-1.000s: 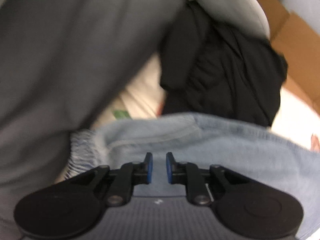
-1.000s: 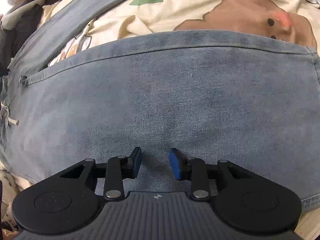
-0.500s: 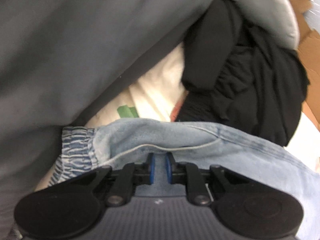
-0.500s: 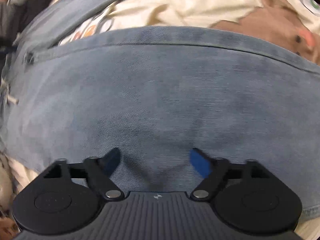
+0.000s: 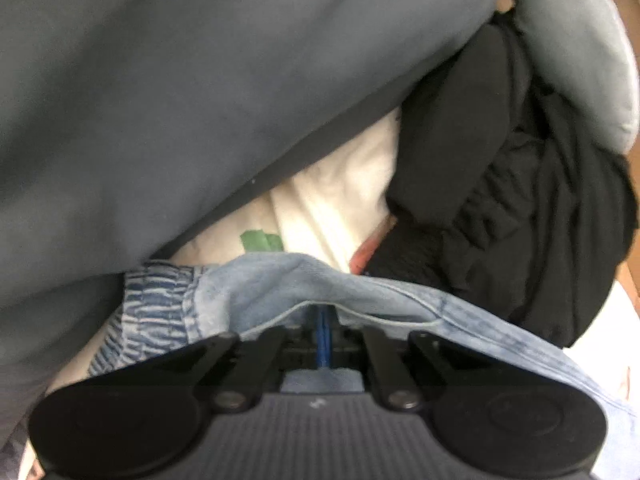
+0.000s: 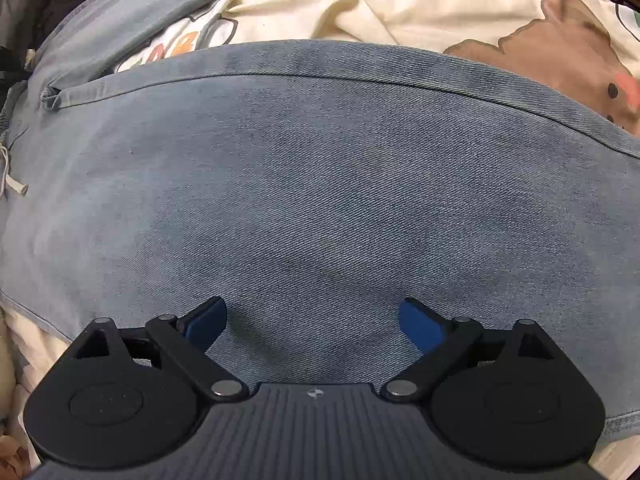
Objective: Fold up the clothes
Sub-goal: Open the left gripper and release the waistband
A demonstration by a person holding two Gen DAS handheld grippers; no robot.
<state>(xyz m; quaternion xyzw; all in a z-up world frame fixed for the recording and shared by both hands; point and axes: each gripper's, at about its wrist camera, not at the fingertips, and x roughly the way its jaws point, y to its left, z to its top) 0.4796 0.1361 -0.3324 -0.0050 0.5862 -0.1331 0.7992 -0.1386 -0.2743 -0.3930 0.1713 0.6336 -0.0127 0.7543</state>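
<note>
Light blue jeans (image 6: 320,168) lie spread over a cream cartoon-print sheet (image 6: 460,8), filling most of the right wrist view. My right gripper (image 6: 314,322) hovers low over the denim, open wide, with nothing between its blue pads. In the left wrist view the jeans' waistband edge (image 5: 320,284), with its gathered elastic part at the left, rises over my left gripper (image 5: 323,334). That gripper is shut on the denim edge, its blue pads pressed together under the fold.
A big grey cloth mass (image 5: 180,100) fills the upper left of the left wrist view. A heap of black clothing (image 5: 520,208) lies to the right, under a pale grey item (image 5: 580,52). Brown cardboard shows at the far right edge.
My left gripper closed from slightly apart to shut on the jeans' waistband edge and lifted it. My right gripper opened from narrow to wide over the denim.
</note>
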